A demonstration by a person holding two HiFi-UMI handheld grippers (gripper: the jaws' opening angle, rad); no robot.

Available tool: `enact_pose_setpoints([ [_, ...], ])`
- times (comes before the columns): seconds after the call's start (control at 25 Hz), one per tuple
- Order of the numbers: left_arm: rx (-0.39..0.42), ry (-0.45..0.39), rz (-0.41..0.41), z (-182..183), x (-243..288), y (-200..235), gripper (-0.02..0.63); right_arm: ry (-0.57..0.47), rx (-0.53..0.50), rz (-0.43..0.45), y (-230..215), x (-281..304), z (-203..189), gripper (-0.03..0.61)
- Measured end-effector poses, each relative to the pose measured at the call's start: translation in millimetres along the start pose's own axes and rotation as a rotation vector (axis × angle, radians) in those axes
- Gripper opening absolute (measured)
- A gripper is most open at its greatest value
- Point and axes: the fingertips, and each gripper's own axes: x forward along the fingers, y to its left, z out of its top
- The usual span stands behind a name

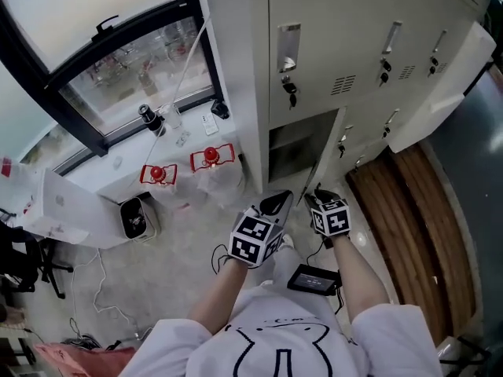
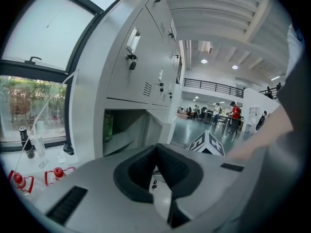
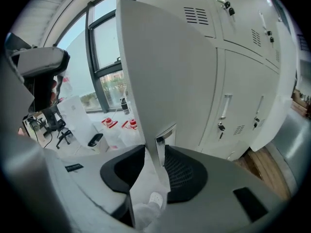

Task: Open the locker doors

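The grey lockers (image 1: 354,45) fill the top right of the head view. One lower compartment (image 1: 295,144) stands open, and its door (image 1: 321,159) swings out toward me, seen edge-on. My right gripper (image 1: 318,197) is at that door's free edge. In the right gripper view the door (image 3: 165,72) runs between the jaws of the right gripper (image 3: 156,166), its handle recess (image 3: 164,136) against the right pad (image 3: 182,171); a gap shows on the left side. My left gripper (image 1: 277,204) hovers beside it, shut and empty, with its left-view tips (image 2: 155,152) meeting.
Another locker door (image 1: 444,85) hangs open at the right. A window sill (image 1: 118,159) at the left holds bottles and two red-capped items (image 1: 212,158). A black bin (image 1: 135,217) stands below it. Wooden flooring (image 1: 416,226) lies to the right.
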Motion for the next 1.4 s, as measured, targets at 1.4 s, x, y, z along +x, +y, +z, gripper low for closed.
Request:
enact_pose_setpoints([
  [1.4,0.061,0.031,-0.263,-1,55,-126,0.021,-0.081,0.153,-0.324,-107,-177,-58,0.054],
])
